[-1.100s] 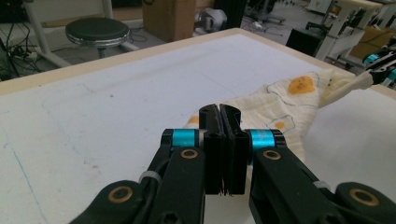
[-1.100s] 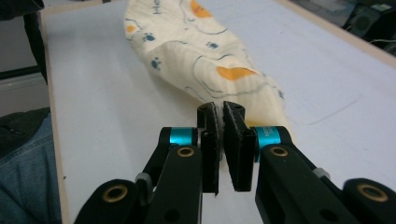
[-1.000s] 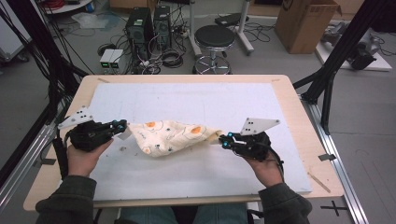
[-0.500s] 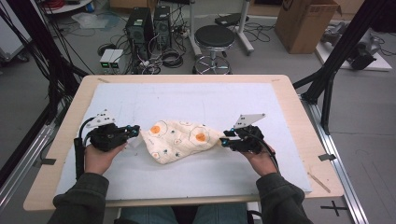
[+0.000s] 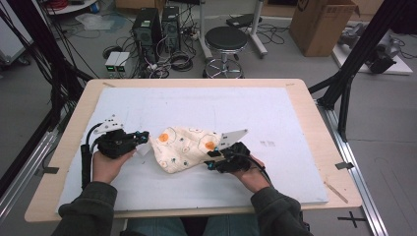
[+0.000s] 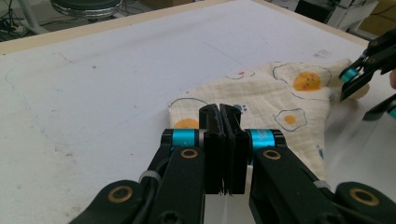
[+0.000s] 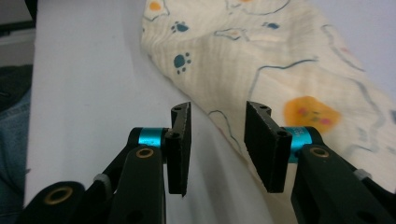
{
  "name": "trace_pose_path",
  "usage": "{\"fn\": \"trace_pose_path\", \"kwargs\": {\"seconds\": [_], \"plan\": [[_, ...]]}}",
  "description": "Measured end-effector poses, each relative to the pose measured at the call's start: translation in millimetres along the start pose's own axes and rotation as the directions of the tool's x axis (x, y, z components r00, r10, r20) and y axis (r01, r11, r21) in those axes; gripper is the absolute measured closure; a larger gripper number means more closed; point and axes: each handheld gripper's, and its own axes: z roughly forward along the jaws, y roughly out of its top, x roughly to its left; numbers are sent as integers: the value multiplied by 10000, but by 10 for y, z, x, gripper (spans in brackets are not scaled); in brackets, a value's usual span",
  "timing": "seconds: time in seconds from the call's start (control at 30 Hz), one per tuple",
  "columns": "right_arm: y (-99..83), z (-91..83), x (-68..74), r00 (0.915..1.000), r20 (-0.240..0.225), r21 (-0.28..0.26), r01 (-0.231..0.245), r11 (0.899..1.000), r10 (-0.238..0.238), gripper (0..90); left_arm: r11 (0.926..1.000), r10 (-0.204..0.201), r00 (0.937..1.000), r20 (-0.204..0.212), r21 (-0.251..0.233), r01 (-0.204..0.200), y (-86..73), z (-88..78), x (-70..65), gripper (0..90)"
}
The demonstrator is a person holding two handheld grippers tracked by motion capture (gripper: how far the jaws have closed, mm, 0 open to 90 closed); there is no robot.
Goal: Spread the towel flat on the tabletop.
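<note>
Since the earlier frames both hands have drawn inward and the cloth [image 5: 187, 147] has bunched from a stretched strip into a rumpled heap near the front middle of the bench [image 5: 275, 113]. The right gripper [image 7: 217, 135] has just been opening its jaws; they now stand apart with the cloth's edge lying between and beneath them, the pads not pressing it. The left gripper [image 6: 219, 121] is clamped tight, apparently pinching a thin corner of fabric at the cloth's left end.

The cloth looks like light, crinkled muslin, cream with fried-egg and paw prints: soft, limp, not fragile, and likely to sag and fold wherever it is unsupported. A corner or hemmed edge seems the best place to grasp. The bench top is a matt white sheet on a pale wooden board.
</note>
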Motion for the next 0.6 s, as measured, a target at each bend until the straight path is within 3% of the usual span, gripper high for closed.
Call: {"fn": "trace_pose_path", "kwargs": {"seconds": [0.23, 0.37, 0.47, 0.5, 0.6], "plan": [[44, 318, -42, 9997, 205, 770, 81, 9970, -97, 617, 10000, -92, 10000, -1, 2, 92, -10, 20, 19, 880], [41, 412, -49, 9989, 423, 1149, 155, 9933, -205, 701, 10000, -43, 10000, 70, 22, 43, -13, 27, 20, 879], [53, 416, -57, 9987, 476, 1150, 105, 9933, -161, 850, 10000, -11, 9999, 125, 38, 10, -11, 19, 16, 880], [59, 414, -59, 9989, 460, 1196, 21, 9928, -77, 864, 10000, -2, 9999, 162, 13, 2, -8, 13, 12, 880], [69, 385, -71, 9999, 12, 1162, -158, 9931, 157, 876, 9998, 94, 9997, 203, -149, -91, 3, -36, -30, 879]]}}
